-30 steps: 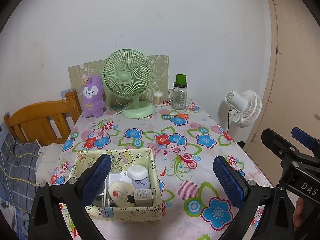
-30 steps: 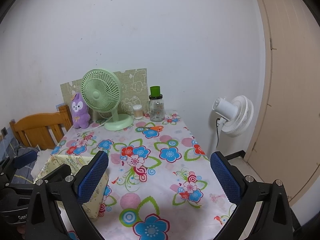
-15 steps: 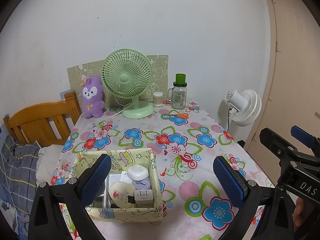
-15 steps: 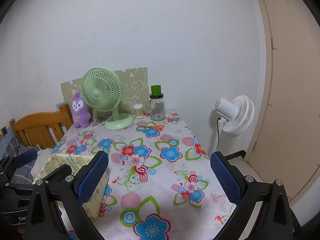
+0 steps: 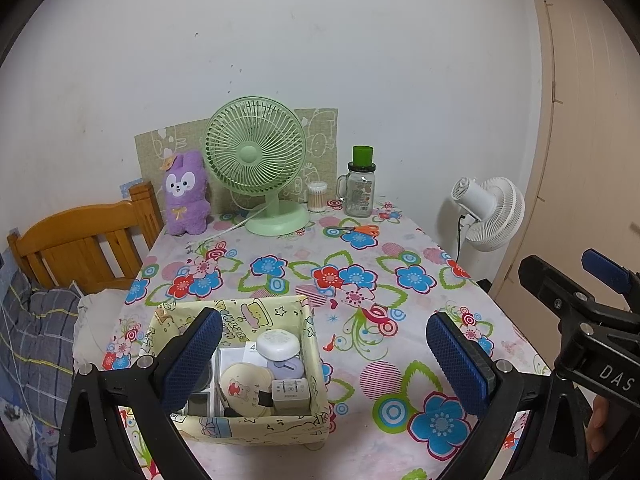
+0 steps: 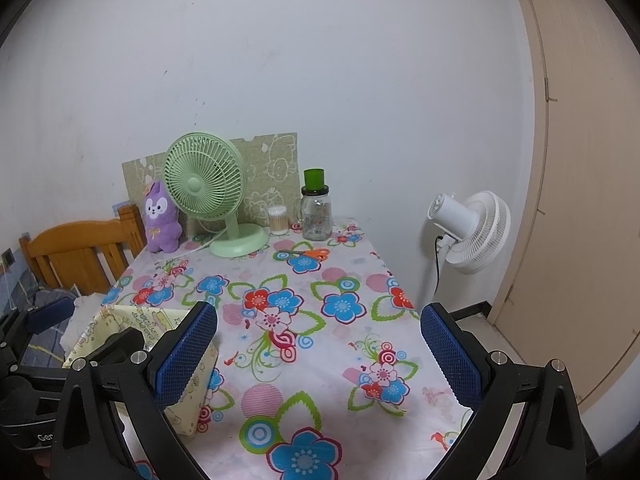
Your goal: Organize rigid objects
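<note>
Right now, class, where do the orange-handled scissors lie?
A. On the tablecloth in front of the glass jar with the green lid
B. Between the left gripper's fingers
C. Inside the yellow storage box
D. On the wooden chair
A: the scissors lie flat on the floral tablecloth, just in front of the glass jar, far from the yellow box.

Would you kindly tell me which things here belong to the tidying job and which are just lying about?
Part of the job:
- fabric box holding small items
- white case
- charger
- scissors

Just lying about:
- green fan
- purple plush toy
- glass jar
- white fan
- chair
</note>
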`<control>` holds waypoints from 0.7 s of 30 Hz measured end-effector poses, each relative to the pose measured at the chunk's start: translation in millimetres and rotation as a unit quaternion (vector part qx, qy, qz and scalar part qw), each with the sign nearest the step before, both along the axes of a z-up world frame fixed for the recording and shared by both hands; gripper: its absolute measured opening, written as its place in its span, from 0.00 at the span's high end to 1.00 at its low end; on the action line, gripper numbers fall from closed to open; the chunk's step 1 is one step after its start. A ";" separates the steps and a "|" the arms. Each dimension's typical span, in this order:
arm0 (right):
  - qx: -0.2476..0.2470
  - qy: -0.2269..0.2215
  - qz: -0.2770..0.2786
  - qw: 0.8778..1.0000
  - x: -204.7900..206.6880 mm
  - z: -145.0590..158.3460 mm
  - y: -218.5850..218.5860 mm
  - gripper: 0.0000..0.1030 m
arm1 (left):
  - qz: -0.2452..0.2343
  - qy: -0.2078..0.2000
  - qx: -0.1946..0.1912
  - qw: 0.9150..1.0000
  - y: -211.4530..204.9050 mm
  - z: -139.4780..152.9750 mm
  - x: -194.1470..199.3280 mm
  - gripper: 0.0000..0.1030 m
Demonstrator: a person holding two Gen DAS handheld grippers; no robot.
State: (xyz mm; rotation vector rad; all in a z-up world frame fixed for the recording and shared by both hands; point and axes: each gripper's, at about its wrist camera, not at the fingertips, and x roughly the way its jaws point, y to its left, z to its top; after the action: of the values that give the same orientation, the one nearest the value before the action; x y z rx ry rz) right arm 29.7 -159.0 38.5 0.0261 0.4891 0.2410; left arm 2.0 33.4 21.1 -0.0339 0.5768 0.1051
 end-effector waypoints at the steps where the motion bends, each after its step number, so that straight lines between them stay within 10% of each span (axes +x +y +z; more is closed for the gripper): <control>1: 0.000 0.000 0.000 1.000 0.1 -0.1 0.0 0.00 | 0.000 0.000 0.000 1.000 -0.3 0.0 -0.1 0.00; 21: -0.002 0.001 0.000 1.000 2.1 -3.1 2.4 0.00 | -0.002 0.003 0.000 1.000 0.4 -4.2 0.6 0.00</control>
State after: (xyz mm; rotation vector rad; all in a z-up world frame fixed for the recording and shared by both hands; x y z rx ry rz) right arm 31.8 -156.6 35.4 0.0225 0.4916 0.2403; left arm 2.6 33.8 17.0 -0.0324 0.5824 0.1007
